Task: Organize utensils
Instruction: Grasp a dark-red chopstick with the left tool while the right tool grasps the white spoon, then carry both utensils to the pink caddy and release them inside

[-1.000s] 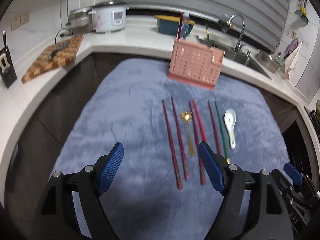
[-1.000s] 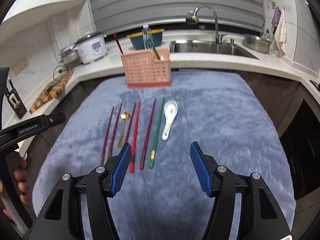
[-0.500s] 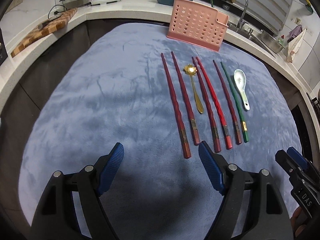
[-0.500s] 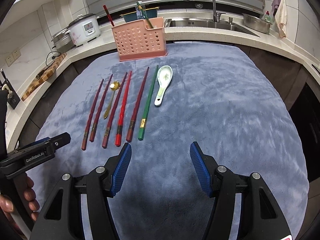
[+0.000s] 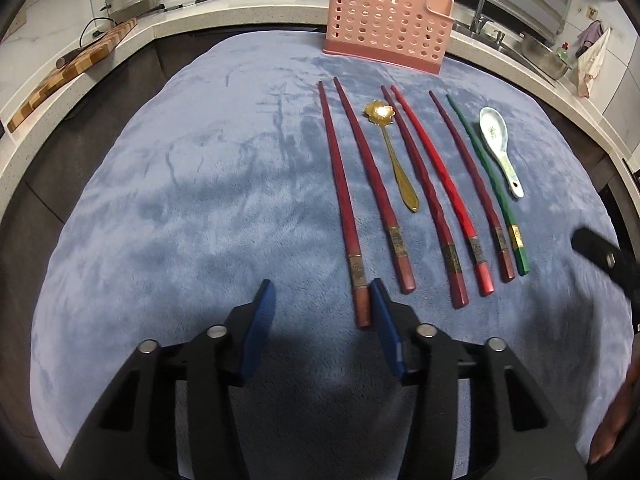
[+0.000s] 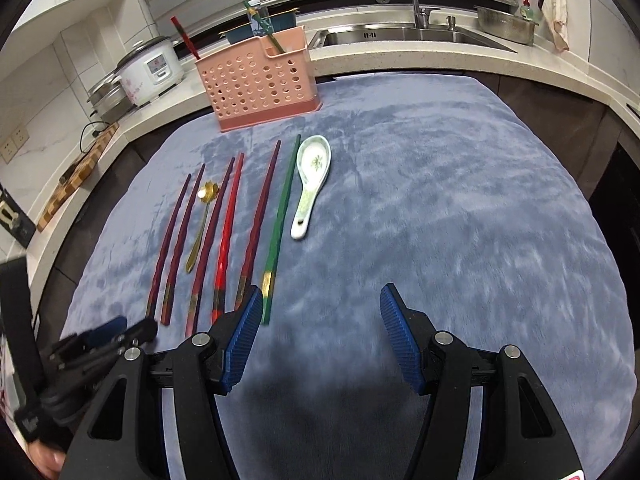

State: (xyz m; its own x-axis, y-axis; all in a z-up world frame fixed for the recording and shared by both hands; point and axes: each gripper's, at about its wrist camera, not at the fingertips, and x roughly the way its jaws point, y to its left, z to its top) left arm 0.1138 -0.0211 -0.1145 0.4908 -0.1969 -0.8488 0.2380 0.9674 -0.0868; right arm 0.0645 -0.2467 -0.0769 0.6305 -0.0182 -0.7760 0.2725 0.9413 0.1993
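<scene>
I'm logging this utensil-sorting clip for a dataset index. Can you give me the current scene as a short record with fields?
surface: blue-grey cloth
loose chopsticks: six in a row, five red shades, one green chopstick
spoons: gold spoon among the chopsticks; white ceramic spoon at the row's right end
holder: pink perforated caddy, one red and one green chopstick standing in it
left gripper: open, jaws just been closing, near end of leftmost chopstick beside its right finger
right gripper: open, nothing between fingers

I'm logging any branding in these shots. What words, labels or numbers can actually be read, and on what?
None can be read.
Rice cooker: panel print too small.
Left gripper body: lettering blurred.
Chopstick bands: gold marks, not legible.
</scene>
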